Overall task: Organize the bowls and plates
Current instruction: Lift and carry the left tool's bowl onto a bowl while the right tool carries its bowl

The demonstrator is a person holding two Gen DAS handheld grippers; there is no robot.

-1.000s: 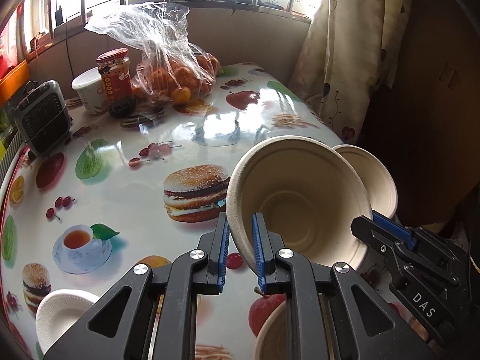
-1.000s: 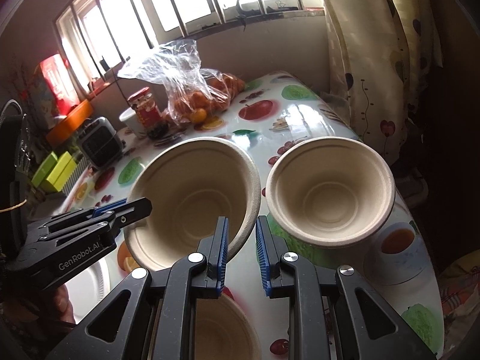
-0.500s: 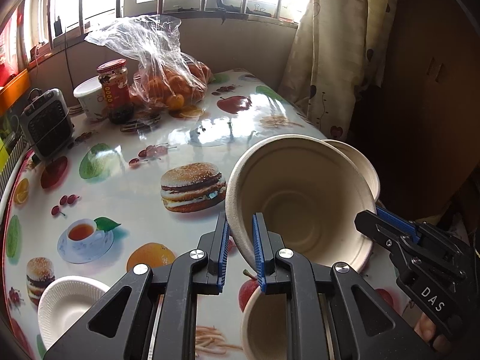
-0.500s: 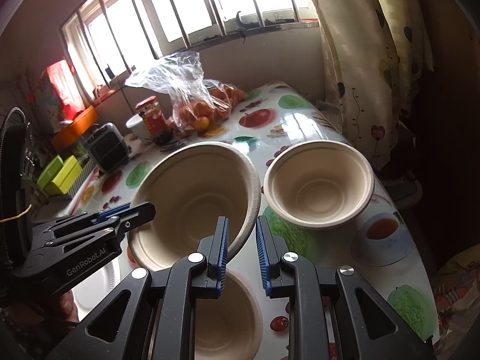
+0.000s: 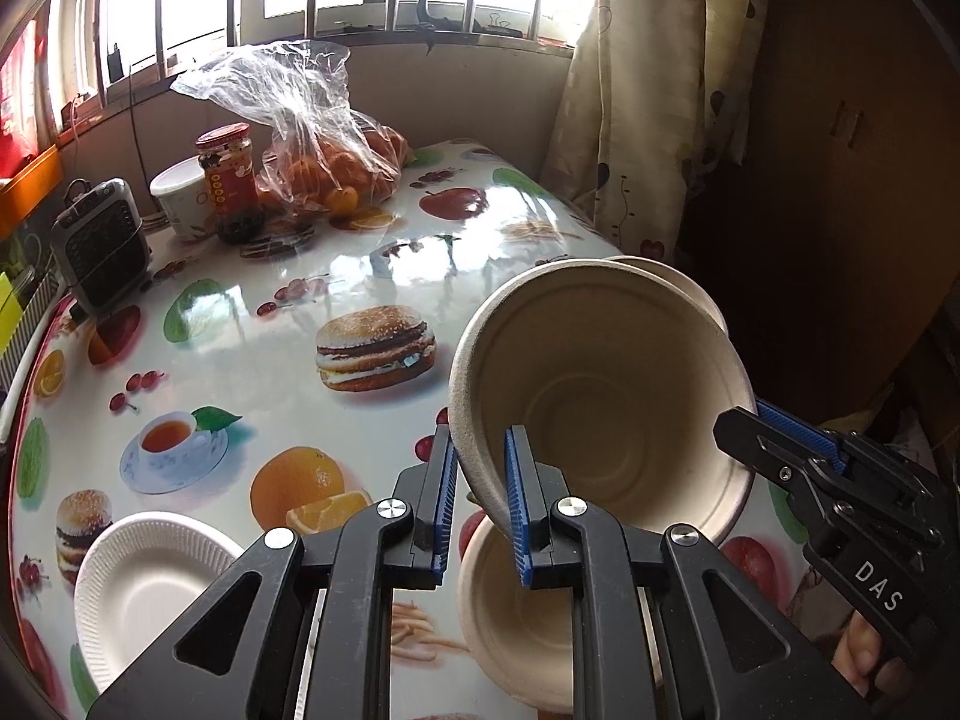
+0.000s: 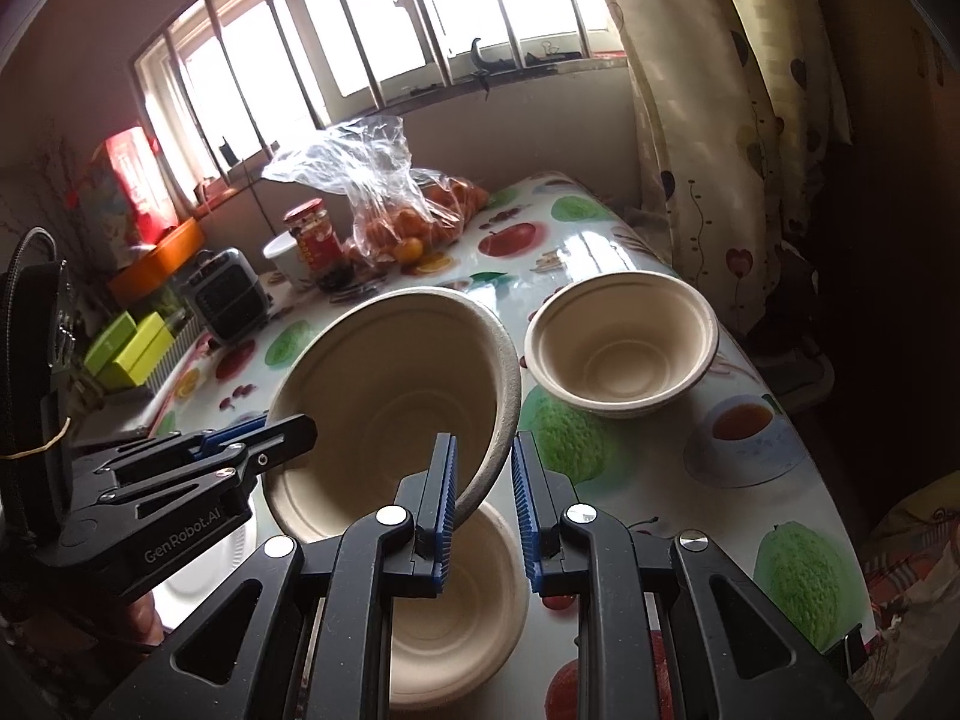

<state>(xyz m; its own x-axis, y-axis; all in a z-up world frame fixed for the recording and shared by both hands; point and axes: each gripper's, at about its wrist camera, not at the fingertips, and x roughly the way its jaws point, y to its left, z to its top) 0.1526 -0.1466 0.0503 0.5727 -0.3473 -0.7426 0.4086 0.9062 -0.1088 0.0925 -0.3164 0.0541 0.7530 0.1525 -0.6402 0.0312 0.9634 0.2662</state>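
Observation:
Both grippers hold one beige paper bowl (image 5: pixel 606 384) by opposite rims, tilted in the air. My left gripper (image 5: pixel 478 501) is shut on its left rim. My right gripper (image 6: pixel 483 498) pinches the right rim of the same bowl (image 6: pixel 390 396); it also shows in the left wrist view (image 5: pixel 780 444). A second beige bowl (image 5: pixel 516 618) sits on the table right below the held one, also seen in the right wrist view (image 6: pixel 456 612). A third beige bowl (image 6: pixel 621 342) sits further back right. A white paper plate (image 5: pixel 144 576) lies near left.
The table (image 5: pixel 252 360) has a glossy food-print cloth. At its far end stand a bag of oranges (image 5: pixel 324 138), a red-lidded jar (image 5: pixel 231 180), a white cup (image 5: pixel 180 195) and a small black heater (image 5: pixel 99 252). A curtain (image 5: pixel 630 102) hangs at the right edge.
Both grippers have drawn back toward the near table edge with the held bowl, now over the near bowl. The far bowl has stayed on the table.

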